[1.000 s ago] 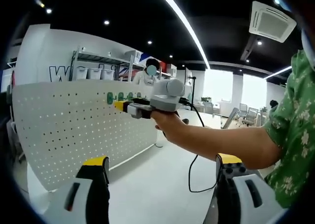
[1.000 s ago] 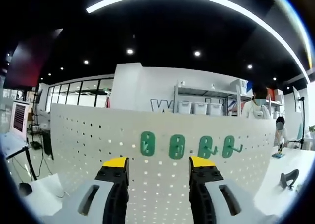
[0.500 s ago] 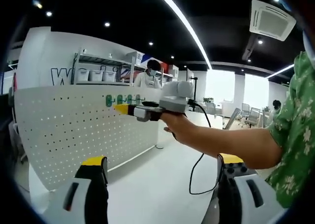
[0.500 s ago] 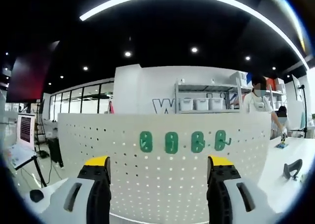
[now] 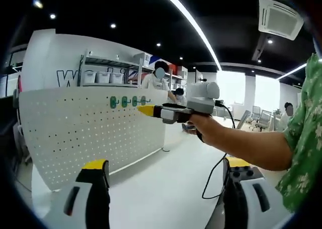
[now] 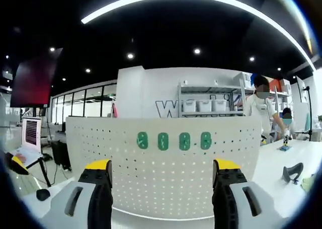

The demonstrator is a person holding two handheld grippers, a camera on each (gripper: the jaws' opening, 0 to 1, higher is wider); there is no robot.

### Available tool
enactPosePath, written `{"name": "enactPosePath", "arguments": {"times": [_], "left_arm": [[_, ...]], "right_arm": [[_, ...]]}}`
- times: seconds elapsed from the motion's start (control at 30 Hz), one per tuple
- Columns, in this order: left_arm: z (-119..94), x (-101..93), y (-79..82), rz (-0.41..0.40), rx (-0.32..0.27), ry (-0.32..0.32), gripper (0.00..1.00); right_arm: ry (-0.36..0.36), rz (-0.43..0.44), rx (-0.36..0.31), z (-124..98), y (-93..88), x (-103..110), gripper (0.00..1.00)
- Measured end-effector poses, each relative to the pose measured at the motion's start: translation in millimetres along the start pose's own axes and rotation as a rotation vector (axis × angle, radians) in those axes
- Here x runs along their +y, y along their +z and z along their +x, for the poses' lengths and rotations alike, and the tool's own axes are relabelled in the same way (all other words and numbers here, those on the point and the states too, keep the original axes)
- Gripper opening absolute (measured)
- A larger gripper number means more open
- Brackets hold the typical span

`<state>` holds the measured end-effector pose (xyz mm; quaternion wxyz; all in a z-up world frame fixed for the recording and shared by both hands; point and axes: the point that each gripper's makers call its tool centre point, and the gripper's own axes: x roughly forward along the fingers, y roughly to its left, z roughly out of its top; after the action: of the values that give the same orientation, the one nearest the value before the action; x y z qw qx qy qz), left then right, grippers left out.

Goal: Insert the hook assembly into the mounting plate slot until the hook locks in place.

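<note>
**Four green hooks in a row on the pegboard; both grippers spread and empty**

We see a white perforated mounting plate (image 6: 166, 163) standing upright on a white counter (image 5: 166, 188), with four green hook assemblies (image 6: 173, 141) seated side by side in a row near its top edge. In the right gripper view the row sits roughly at the middle of the plate's width; in the left gripper view the same hooks (image 5: 128, 101) appear toward the plate's upper far end, close to its top edge.

The right gripper (image 6: 163, 171) faces the plate head-on, its yellow-tipped jaws spread wide apart with nothing between them, clear of the plate and of the hooks. In the left gripper view we see this gripper (image 5: 151, 110) from the side, held in the person's hand (image 5: 204, 128) with a black cable hanging below; its yellow tip points toward the plate near the hook row, but we cannot tell from this angle how close it stands.

The left gripper (image 5: 166, 171) hangs back over the counter, jaws likewise released and wide, holding nothing and touching nothing.

Behind the plate, a person (image 6: 261, 108) stands by a shelf of white bins (image 6: 204, 106). A green patterned sleeve (image 5: 304, 138) shows at the edge of the left gripper view.
</note>
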<state>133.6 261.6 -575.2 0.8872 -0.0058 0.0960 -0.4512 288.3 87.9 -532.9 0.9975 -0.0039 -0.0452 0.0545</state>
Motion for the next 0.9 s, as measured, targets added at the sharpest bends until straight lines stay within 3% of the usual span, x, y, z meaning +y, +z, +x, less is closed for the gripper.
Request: {"name": "enactPosePath", "arguments": {"times": [0.3, 0.57, 0.9], "left_arm": [[5, 3.7, -9.8, -0.01, -0.001, 0.066, 0.96], [9, 7.5, -6.1, -0.029, -0.036, 0.118, 0.96], [8, 22.6, -11.5, -0.021, -0.046, 0.243, 0.97]], "right_arm": [[-0.022, -0.019, 0.022, -60, -3.6, -29, 0.83], [-0.045, -0.015, 0.033, -103, -5.3, -44, 0.83], [-0.036, -0.037, 0.084, -145, -16.2, -34, 0.84]]}}
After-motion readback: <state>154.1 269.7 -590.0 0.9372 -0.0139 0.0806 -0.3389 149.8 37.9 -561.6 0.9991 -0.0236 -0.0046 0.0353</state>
